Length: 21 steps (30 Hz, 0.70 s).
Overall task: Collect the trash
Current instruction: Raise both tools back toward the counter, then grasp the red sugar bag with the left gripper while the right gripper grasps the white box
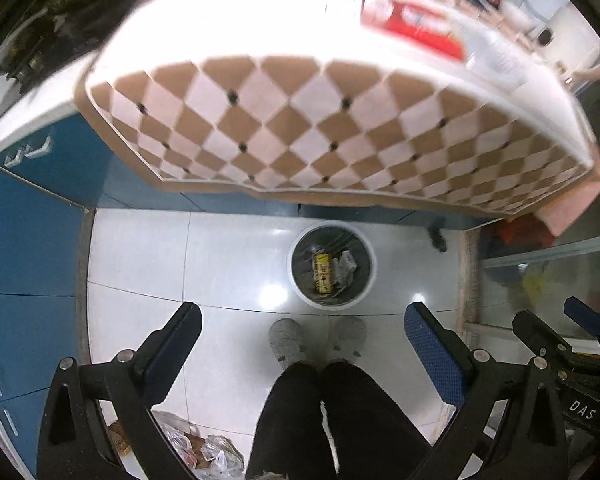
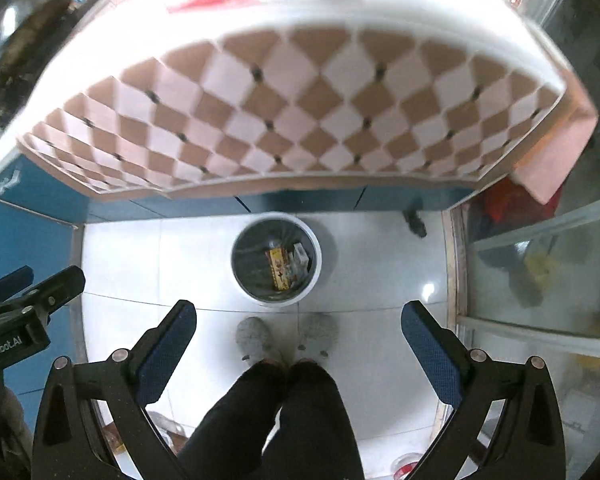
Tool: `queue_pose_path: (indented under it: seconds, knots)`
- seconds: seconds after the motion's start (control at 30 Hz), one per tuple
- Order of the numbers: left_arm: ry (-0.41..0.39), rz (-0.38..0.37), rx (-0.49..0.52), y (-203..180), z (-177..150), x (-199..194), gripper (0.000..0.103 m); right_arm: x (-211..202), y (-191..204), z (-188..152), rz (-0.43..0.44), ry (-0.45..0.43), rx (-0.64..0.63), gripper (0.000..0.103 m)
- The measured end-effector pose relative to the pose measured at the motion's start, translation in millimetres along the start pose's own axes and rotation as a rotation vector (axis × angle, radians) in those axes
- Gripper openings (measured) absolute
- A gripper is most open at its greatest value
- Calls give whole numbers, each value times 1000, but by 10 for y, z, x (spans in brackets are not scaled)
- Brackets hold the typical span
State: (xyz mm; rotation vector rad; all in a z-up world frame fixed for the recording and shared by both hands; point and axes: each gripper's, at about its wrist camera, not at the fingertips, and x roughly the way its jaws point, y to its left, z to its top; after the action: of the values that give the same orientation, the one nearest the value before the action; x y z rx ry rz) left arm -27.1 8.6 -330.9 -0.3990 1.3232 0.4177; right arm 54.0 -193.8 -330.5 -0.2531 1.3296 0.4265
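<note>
A round white trash bin (image 1: 370,284) with a dark liner stands on the white tiled floor under the table edge; a yellow box (image 1: 323,273) and crumpled paper (image 1: 346,266) lie inside. The right wrist view shows the same bin (image 2: 316,276) and yellow box (image 2: 279,270). My left gripper (image 1: 303,322) hangs high above the floor, pointing down, jaws wide open and empty. My right gripper (image 2: 299,318) is likewise wide open with nothing between its blue pads. Each gripper shows at the edge of the other's view: the right gripper (image 1: 556,320), the left gripper (image 2: 44,280).
A table with a brown-and-white checked cloth (image 1: 300,128) overhangs the bin; a red-and-white package (image 1: 416,24) lies on top. A person's dark trousers (image 1: 332,420) and grey slippers (image 1: 286,338) are below. Blue cabinets (image 1: 28,248) stand left, a glass door (image 2: 540,272) right, plastic bags (image 1: 204,452) on the floor.
</note>
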Motion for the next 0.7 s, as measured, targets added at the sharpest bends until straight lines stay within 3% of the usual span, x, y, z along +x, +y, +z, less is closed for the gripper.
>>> queue_pose_path:
  seconds: [0.2, 0.33, 0.47, 0.67, 0.7]
  knots:
    - [-61, -5, 0, 32, 72, -678, 103, -824, 34, 33, 29, -53, 13, 103]
    - [-188, 45, 2, 44, 261, -1061, 103, -1223, -11, 108, 90, -115, 64, 103]
    - [-293, 21, -51, 55, 699, -1161, 103, -1411, -76, 349, 138, -168, 130, 103]
    - [-210, -81, -157, -23, 1429, -653, 103, -1406, -398, 1048, 196, -243, 189, 102]
    - [-187, -94, -171, -64, 1536, -550, 103, -1351, -468, 1200, 209, -246, 193, 95]
